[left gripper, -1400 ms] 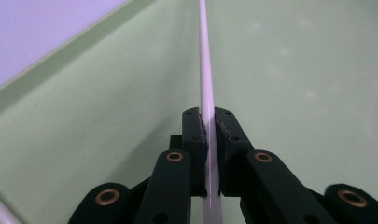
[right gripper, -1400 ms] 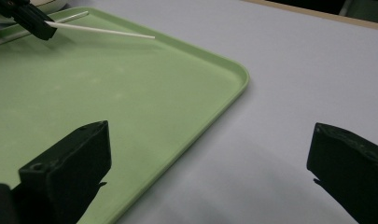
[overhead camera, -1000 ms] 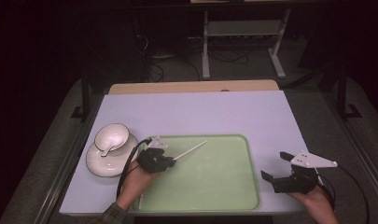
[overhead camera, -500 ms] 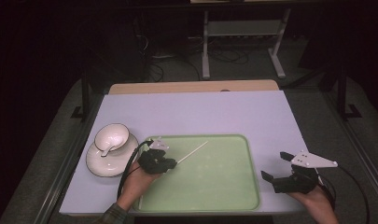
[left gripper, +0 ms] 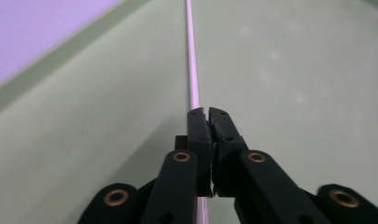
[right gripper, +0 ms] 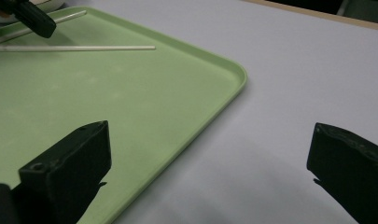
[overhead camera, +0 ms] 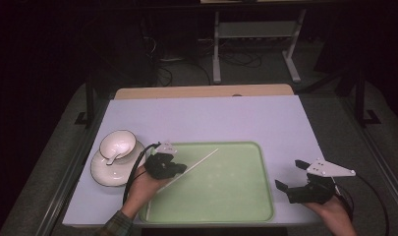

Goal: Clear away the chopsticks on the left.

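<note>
I am closing my left gripper [overhead camera: 179,169] on a thin white chopstick [overhead camera: 199,163] over the green tray [overhead camera: 265,206], and its jaws have just been closing until they are nearly touching, with the stick pinched between them. In the left gripper view the chopstick [left gripper: 191,60] is running straight out from between my two black pads [left gripper: 221,123] and away across the tray floor, so I am gripping it near one end with most of its length reaching out ahead. The stick is lying over the tray's left part, slanting from my left gripper toward the tray's far edge. In the right gripper view a second pale stick [right gripper: 60,19] is showing near the tray's far rim, beside the first one [right gripper: 84,47]. Left of the tray, a white bowl [overhead camera: 117,144] is sitting on a white plate [overhead camera: 104,174] with a spoon [overhead camera: 114,157] resting in it. My right gripper [overhead camera: 291,177] is hovering just beyond the tray's right rim with its jaws spread wide and nothing between them. I am judging this as the grasp step on the chopstick, just secured. The next move is calling for a gentle lift that keeps the stick level, since so thin and long a thing could swivel in the pads or slip out; I am planning to hold the pinch firm and raise it clear of the tray's rim before carrying it anywhere.
</note>
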### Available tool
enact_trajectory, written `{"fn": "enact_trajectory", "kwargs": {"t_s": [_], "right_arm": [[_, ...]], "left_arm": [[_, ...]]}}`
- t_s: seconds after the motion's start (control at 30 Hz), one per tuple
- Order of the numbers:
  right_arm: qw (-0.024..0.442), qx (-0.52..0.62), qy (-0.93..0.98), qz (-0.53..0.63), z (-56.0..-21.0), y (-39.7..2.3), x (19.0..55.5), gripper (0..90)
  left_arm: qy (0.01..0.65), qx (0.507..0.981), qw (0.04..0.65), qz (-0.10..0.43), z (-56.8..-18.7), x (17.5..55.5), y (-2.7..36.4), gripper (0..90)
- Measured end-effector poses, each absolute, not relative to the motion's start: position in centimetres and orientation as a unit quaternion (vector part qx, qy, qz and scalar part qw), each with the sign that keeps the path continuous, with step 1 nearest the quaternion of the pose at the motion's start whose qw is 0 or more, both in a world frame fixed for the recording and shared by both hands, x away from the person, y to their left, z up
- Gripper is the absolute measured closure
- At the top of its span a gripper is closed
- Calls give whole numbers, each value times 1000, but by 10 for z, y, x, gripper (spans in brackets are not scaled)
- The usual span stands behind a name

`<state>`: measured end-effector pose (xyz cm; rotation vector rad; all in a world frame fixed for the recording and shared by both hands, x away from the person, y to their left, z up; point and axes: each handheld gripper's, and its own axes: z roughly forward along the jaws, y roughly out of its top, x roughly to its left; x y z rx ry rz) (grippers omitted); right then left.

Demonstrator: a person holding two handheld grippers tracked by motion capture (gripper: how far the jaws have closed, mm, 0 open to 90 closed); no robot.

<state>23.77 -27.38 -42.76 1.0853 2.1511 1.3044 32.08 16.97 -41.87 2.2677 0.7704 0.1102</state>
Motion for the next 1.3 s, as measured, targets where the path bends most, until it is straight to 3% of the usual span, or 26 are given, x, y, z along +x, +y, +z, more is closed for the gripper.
{"fn": "enact_trajectory", "kwargs": {"t_s": [0.57, 1.3], "right_arm": [[198, 384, 766, 475, -427, -273, 237, 0], [194, 375, 756, 500, -425, -273, 236, 0]], "left_arm": [[250, 892, 376, 24, -410, 364, 118, 898], [230, 913, 338, 18, -434, 399, 53, 898]]}}
